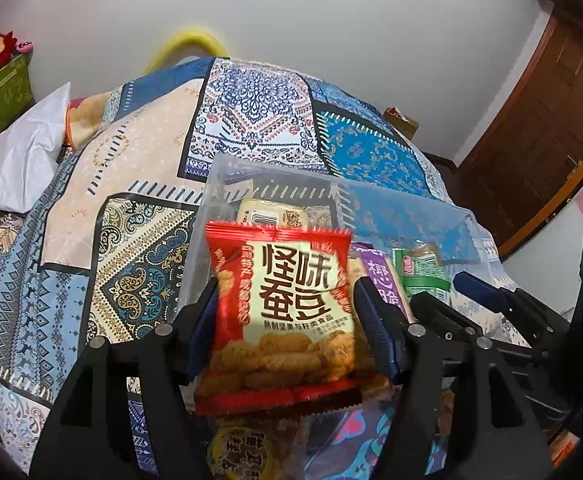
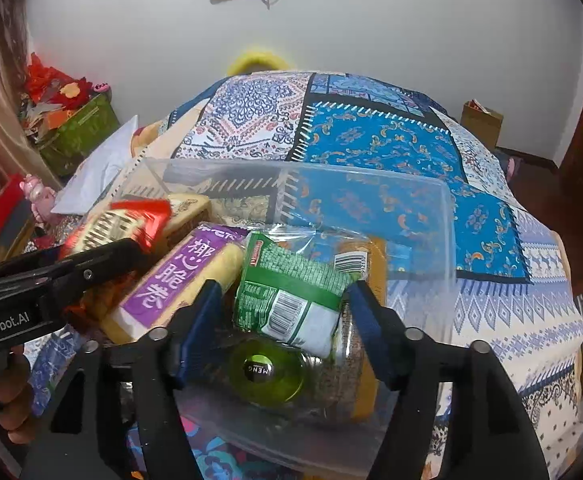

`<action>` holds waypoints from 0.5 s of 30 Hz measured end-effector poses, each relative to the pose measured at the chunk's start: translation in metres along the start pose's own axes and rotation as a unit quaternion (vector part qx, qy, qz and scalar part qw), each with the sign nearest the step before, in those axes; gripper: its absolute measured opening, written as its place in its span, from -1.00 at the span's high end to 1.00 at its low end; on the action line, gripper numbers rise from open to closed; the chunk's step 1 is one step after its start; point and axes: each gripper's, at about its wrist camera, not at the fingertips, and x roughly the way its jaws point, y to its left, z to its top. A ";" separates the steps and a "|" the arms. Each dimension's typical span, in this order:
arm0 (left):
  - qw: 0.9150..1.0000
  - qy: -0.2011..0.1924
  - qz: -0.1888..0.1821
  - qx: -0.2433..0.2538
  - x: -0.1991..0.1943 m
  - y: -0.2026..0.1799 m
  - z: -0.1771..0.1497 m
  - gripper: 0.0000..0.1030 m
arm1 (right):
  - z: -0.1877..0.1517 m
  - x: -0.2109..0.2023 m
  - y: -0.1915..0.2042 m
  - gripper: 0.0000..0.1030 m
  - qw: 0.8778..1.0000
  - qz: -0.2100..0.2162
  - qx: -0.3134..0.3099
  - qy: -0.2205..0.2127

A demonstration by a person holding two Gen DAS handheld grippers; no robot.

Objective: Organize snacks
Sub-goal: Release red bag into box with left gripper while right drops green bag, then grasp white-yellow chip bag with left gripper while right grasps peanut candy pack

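My left gripper [image 1: 285, 312] is shut on a red snack packet [image 1: 283, 316] and holds it upright above the near left part of a clear plastic bin [image 1: 411, 204]. My right gripper [image 2: 285, 316] is shut on a green-and-white snack packet [image 2: 291, 296] over the same bin [image 2: 431, 216]. In the bin lie a purple-and-yellow packet [image 2: 183, 276], a clear jar with a green lid [image 2: 267, 372], and a beige packet [image 1: 271, 212]. The left gripper with its red packet [image 2: 119, 220] shows at the left of the right wrist view. The right gripper [image 1: 471, 300] shows at the right of the left wrist view.
The bin sits on a bed with a blue patchwork cover [image 2: 391, 140]. A white pillow [image 1: 19, 160] lies at the left. A green box [image 2: 79, 132] with red things stands by the wall. A brown door [image 1: 539, 136] is at the right. A small cardboard box [image 2: 481, 118] stands beyond the bed.
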 end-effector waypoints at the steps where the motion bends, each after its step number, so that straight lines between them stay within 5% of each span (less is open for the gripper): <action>1: 1.000 -0.003 -0.002 0.002 -0.004 -0.001 0.000 -0.27 | 0.001 -0.003 0.000 -0.33 1.000 -0.002 -0.001 -0.003; 15: 0.997 -0.063 -0.006 0.044 -0.094 -0.021 -0.018 -0.39 | -0.009 -0.073 0.000 -0.50 0.998 -0.018 -0.025 -0.057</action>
